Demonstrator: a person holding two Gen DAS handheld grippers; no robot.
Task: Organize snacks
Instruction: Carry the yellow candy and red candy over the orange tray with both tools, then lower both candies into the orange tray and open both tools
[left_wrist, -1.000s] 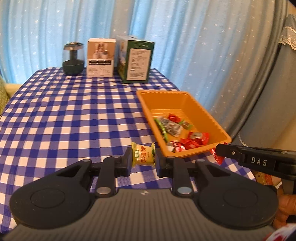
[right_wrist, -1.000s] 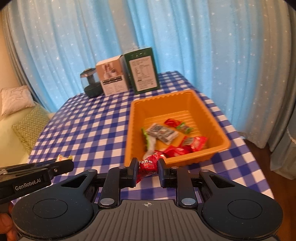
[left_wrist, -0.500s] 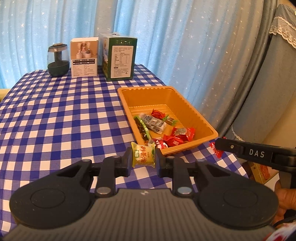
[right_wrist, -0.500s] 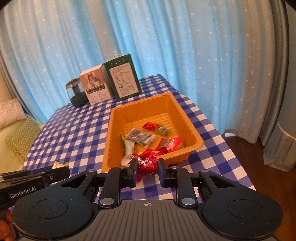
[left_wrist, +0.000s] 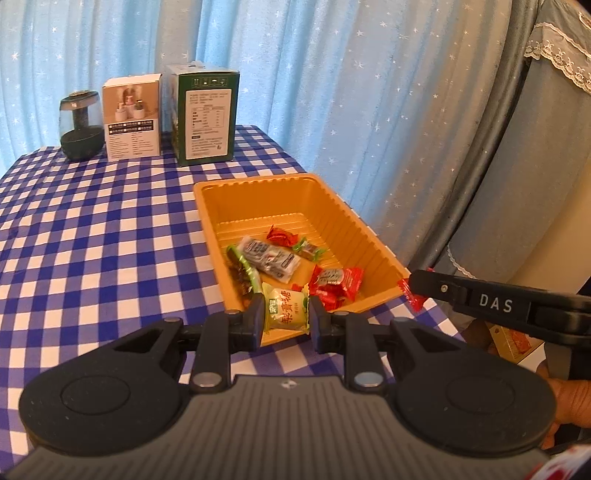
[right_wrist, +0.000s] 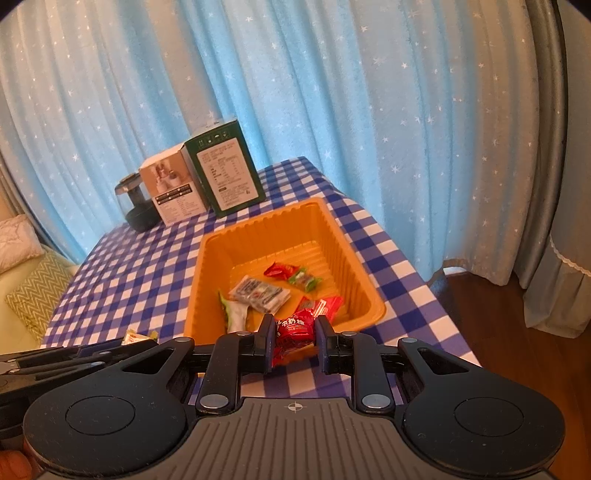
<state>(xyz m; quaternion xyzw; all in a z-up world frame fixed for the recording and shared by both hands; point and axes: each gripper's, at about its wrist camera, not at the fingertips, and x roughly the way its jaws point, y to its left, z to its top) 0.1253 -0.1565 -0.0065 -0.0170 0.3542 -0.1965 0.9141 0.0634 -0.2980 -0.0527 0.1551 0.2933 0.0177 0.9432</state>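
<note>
- Blue-and-white checked tablecloth (left_wrist: 92, 240): covers the table and bears everything below; at its far edge stand a green carton, a white carton and a dark round jar, none of them part of the coming move.
- Rectangular orange plastic tray with ribbed walls (left_wrist: 354, 229): stands near the table's right edge, its long axis running away from both cameras. Its near short rim lies directly ahead of and below both tools. Loose wrapped snacks already lie on its floor, mostly toward the near end.
- Left gripper (left_wrist: 287, 314): its jaws are clamped on a yellow-green wrapped candy with printed characters (left_wrist: 286, 310), held upright between the pads, over the tray's near rim toward its left corner.
- Right gripper (right_wrist: 294, 338): its jaws are pressed onto a crumpled red wrapped candy (right_wrist: 293, 332), held at the near rim toward the tray's right corner; in the left wrist view only its black finger and a red wrapper tip show, just outside that corner.
- Governing relation: both candies sit at the near rim, side by side across the tray's short axis. Neither hand looks clearly nearer. A short advance along the long axis would probably put each over open floor before release.
</note>
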